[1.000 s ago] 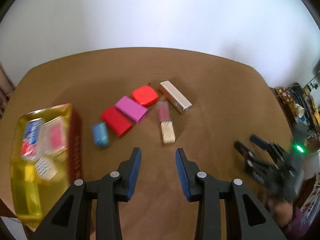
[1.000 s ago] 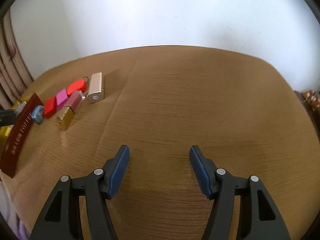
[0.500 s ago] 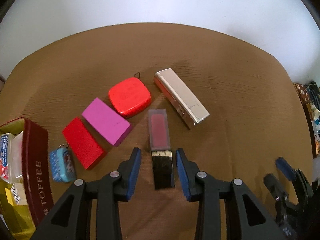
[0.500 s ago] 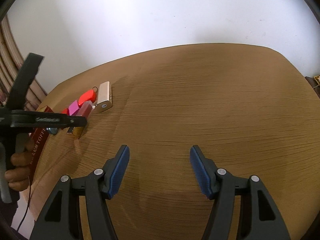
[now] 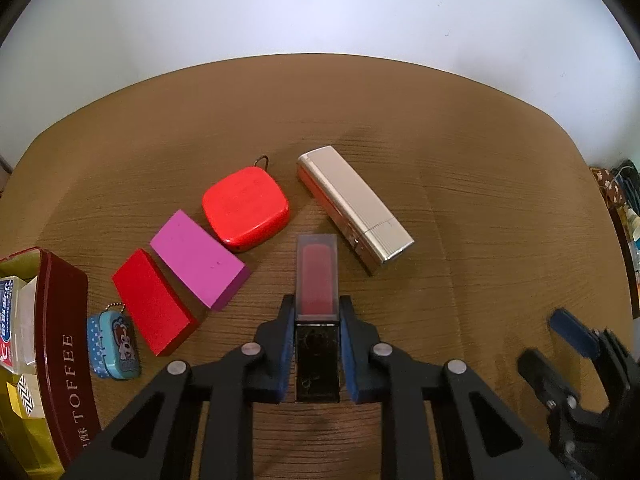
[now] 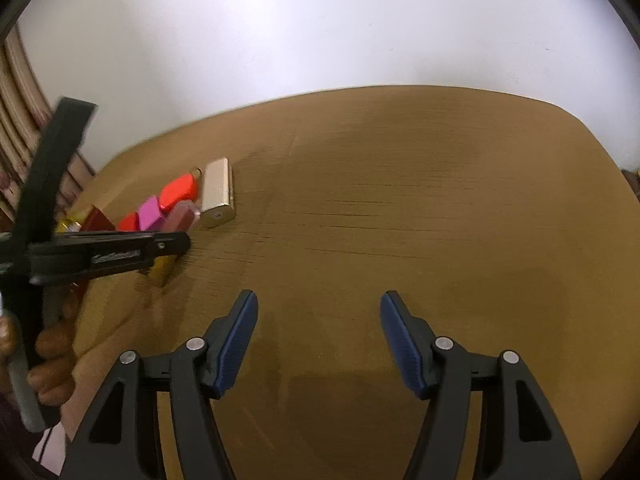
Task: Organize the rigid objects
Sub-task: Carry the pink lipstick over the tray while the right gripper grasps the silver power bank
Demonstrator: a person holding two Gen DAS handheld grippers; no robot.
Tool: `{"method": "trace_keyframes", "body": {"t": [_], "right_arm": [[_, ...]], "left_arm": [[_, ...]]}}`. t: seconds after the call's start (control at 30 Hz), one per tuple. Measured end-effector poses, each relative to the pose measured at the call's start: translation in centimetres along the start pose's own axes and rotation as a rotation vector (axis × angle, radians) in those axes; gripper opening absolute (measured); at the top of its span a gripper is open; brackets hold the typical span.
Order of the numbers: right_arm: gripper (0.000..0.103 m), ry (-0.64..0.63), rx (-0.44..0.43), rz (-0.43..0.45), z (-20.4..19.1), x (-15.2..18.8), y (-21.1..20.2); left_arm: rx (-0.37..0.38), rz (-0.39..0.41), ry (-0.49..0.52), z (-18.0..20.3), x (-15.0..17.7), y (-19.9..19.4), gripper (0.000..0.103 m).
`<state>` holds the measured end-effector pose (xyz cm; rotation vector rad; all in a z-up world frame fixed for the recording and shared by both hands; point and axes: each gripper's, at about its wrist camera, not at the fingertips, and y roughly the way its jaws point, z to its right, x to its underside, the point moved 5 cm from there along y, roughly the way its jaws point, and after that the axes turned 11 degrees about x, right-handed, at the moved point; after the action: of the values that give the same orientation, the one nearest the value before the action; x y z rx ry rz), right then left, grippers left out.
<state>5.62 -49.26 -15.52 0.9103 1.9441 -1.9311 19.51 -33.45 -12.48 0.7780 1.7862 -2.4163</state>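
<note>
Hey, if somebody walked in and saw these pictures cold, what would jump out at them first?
Probably the left gripper, its jaws closing around the dark base of a lipstick lying on the brown table. Next, the bright row to its left: red case, pink block, red block. The right gripper hangs open over bare table.

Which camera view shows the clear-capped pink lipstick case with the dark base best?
The left wrist view. There the clear-capped pink lipstick case lies centred, with the closing left gripper pads pressing on both sides of its dark base. In the right wrist view it is small and far, its base partly hidden behind that gripper.
</note>
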Motion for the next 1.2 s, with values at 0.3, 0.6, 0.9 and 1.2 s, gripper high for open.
{"method": "trace_keyframes", "body": {"t": [0.3,0.6,0.9,1.2], "right_arm": [[0.061,-0.026,0.044,0.011,-0.5,-0.6,-0.3],[0.061,-0.05,0.128,0.026,-0.5,0.0,0.5],[0.063,-0.045,0.147,0.037,-0.6,0.2,0.6],[0.063,-0.049,0.159,0.035,-0.7,0.4,0.5]], "left_arm": [[0.051,0.033,-0.014,-0.9,1.6,-2.7,0.02],[0.1,0.082,-0.013,-0.5,4.5,-7.7,0.02],[0.112,0.131,-0.061,-3.6,6.8,-13.5,0.02],[0.055,0.188,-0.117,-6.7,8.3,-16.8,0.02]]}}
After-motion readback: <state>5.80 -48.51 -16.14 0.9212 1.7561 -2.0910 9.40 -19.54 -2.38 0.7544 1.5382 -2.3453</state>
